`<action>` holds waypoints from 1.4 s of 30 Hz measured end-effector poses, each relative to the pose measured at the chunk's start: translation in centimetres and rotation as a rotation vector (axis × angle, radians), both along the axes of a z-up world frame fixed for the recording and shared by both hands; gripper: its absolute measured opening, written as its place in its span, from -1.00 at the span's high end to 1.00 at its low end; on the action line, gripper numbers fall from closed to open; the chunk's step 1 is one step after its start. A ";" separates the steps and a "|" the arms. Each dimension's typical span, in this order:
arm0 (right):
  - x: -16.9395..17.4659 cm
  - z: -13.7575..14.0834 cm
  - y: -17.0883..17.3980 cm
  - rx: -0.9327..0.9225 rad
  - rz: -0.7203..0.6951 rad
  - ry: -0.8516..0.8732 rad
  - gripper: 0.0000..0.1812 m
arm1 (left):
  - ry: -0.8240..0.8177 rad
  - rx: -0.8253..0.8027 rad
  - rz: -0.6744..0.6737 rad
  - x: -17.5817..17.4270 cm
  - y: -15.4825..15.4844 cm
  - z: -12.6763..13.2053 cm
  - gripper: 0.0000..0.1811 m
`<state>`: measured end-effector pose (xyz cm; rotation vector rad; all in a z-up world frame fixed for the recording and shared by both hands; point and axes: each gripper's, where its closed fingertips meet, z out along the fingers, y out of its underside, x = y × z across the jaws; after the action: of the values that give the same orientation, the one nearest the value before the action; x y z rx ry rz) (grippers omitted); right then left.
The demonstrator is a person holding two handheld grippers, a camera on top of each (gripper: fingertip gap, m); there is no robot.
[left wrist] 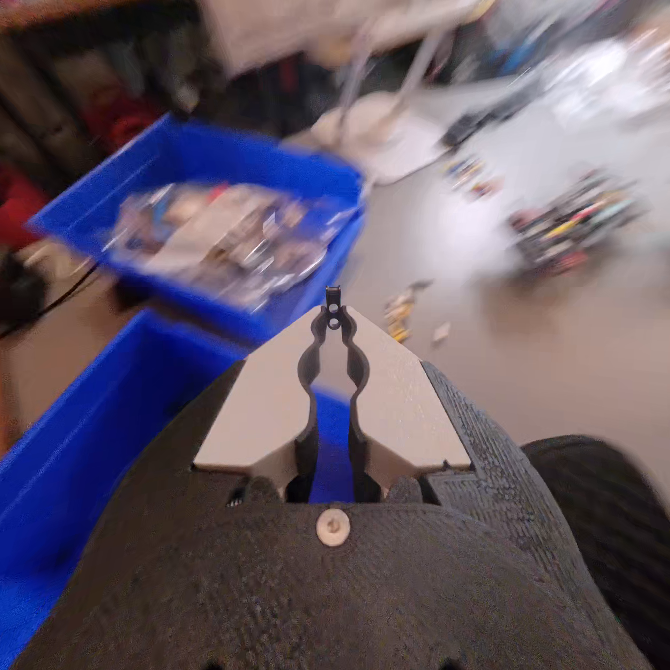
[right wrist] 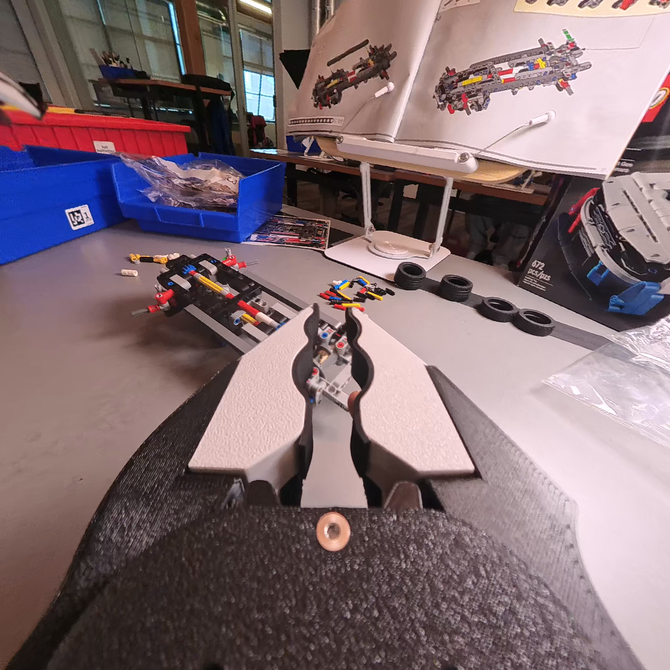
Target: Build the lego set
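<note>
Now left gripper (left wrist: pixel 333 308) pinching black pin (left wrist: pixel 333 314); right gripper (right wrist: pixel 331 314) narrowly apart round chassis (right wrist: pixel 217 290), printed box (right wrist: pixel 598 253) nearby.

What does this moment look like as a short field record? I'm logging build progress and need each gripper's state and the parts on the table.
left gripper: shut on small black pin piece
right gripper: jaws slightly apart around the near end of the chassis; grip unclear
loose pins: small pile beyond the chassis
tires: four, unmounted, in a row
instruction booklet: open on a stand
blue bin: holds plastic bags
</note>
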<state>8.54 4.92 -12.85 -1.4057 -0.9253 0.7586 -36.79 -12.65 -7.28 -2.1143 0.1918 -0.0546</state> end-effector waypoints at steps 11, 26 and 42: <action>-5.8 2.0 -9.3 0.262 0.425 -0.151 0.75 | -0.880 0.053 -0.598 32.1 4.5 0.0 0.95; -8.2 1.0 -12.5 0.498 0.516 -0.320 0.77 | -1.154 -0.145 -0.655 39.0 5.3 -4.2 0.90; 5.7 -9.6 2.3 -0.260 0.138 -0.710 0.76 | -0.342 0.435 -0.164 17.7 1.5 1.3 0.73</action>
<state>14.24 7.18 -22.41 -1.9066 -1.5197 0.4848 -19.11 -11.14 -5.95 -1.6237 0.1545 -0.4302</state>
